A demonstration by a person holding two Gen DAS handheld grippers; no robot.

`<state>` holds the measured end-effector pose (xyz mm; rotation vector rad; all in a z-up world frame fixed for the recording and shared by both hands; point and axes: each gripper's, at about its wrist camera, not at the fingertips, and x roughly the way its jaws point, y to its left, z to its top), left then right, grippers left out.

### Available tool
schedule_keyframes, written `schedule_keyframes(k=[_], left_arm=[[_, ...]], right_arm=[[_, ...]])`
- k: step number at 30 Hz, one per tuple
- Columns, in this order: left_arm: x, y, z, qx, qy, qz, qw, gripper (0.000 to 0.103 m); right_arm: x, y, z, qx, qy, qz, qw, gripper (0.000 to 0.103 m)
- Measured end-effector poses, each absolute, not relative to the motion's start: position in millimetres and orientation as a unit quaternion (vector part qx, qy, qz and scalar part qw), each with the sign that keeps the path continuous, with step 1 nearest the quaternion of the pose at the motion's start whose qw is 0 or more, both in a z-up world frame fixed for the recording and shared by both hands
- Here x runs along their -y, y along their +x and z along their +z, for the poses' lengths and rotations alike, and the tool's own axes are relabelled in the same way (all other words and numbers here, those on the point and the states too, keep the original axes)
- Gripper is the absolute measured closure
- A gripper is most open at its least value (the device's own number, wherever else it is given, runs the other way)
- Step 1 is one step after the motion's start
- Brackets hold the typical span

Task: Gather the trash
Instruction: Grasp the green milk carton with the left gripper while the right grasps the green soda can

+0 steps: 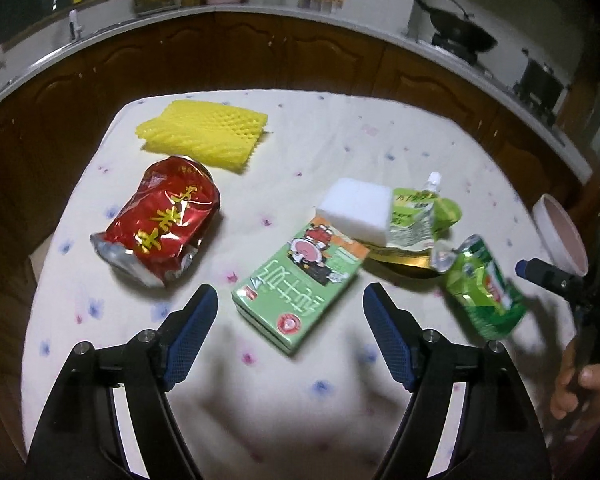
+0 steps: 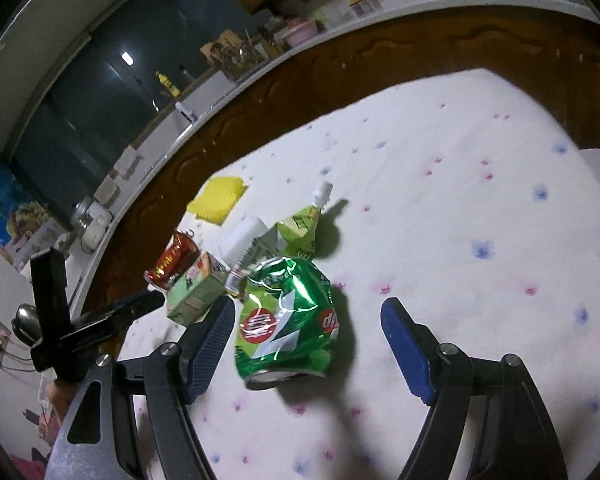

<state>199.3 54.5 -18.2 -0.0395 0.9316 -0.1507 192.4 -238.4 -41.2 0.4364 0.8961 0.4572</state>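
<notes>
I'm at the reach-in step of the trash pickup, nothing grabbed yet. Left tongs (image 1: 290, 316) stand wide apart and hold nothing; the green carton (image 1: 298, 286) lies flat on the desk (image 1: 340, 128) just beyond the tips, roughly centred btwn them. Right tongs (image 2: 308, 334) are also wide apart and empty, w/ the crushed green can (image 2: 288, 320) lying on its side btwn the pads, closer to the left pad; I can't see either pad touching it. Rest of the trash sits farther off: crushed red can (image 1: 162, 226) to the left of the carton, yellow foam net (image 1: 204, 134) at the far left, white foam block (image 1: 358, 212) and green spout pouch (image 1: 420, 212) just behind the carton, block overlapping the pouch. A pink bin rim (image 1: 560, 236) shows at the right desk edge, prob. the drop spot, though I can't be sure. Next, I reckon: push both tongs a bit farther fwd and down so the pads straddle each item, then squeeze. The carton lies askew to the left pads, so I'd roll the wrist to meet its narrow sides. The can is dented and slick, so a firm, centred pinch.
</notes>
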Motion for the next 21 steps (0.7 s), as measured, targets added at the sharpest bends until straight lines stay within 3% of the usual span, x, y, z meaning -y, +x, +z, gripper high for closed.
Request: schedule_keyframes(k=[8, 11, 13, 14, 16, 21], left_arm=[[-38.9, 219.1, -35.0, -0.464, 0.032, -0.097, 0.880, 0.025], [-37.6, 222.8, -42.9, -0.475, 0.036, -0.100, 0.874, 0.025], [-36.9, 221.6, -45.3, -0.475, 0.036, -0.103, 0.873, 0.033], [-36.6, 220.3, -45.4, -0.473, 0.039, -0.099, 0.875, 0.035], [-36.8, 216.2, -43.8, -0.469, 0.034, -0.104, 0.876, 0.037], [-33.8, 202.6, -34.9, -0.454, 0.023, -0.115, 0.883, 0.040]], right_arm=[[224.8, 208.9, -59.7, -0.460, 0.204, 0.241, 0.830, 0.025], [219.1, 212.5, -65.0, -0.469, 0.201, 0.250, 0.823, 0.031], [216.4, 212.6, -67.2, -0.472, 0.205, 0.264, 0.816, 0.052], [215.4, 212.6, -67.3, -0.472, 0.209, 0.270, 0.812, 0.056], [213.6, 210.4, -63.3, -0.465, 0.213, 0.279, 0.812, 0.073], [206.6, 200.0, -49.8, -0.453, 0.178, 0.271, 0.831, 0.074]])
